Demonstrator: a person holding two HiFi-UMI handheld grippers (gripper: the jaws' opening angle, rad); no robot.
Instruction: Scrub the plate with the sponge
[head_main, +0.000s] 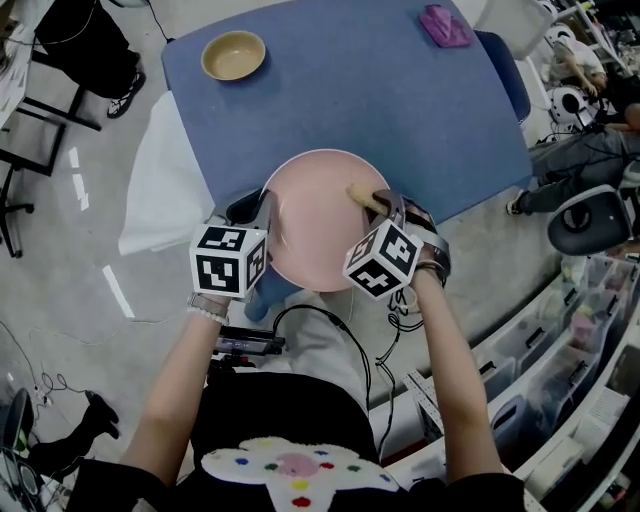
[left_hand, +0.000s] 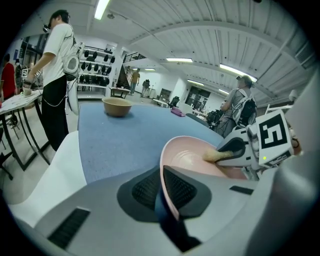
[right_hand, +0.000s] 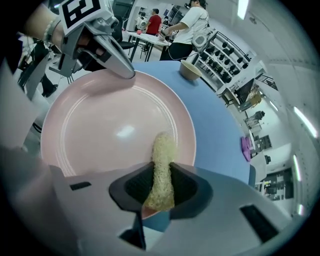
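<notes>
A pink plate (head_main: 318, 220) is held tilted above the near edge of the blue table (head_main: 370, 90). My left gripper (head_main: 268, 222) is shut on the plate's left rim (left_hand: 167, 192), the rim pinched between its dark pads. The right gripper (head_main: 384, 205) is shut on a squashed yellow sponge (right_hand: 161, 170), whose tip rests on the plate's face (right_hand: 110, 125) near the right rim. In the left gripper view the sponge (left_hand: 216, 154) shows against the far inner side of the plate.
A tan bowl (head_main: 233, 55) sits at the table's far left and a purple cloth (head_main: 445, 25) at its far right. A white cloth (head_main: 165, 180) hangs off the table's left side. Chairs, bins and people stand around it.
</notes>
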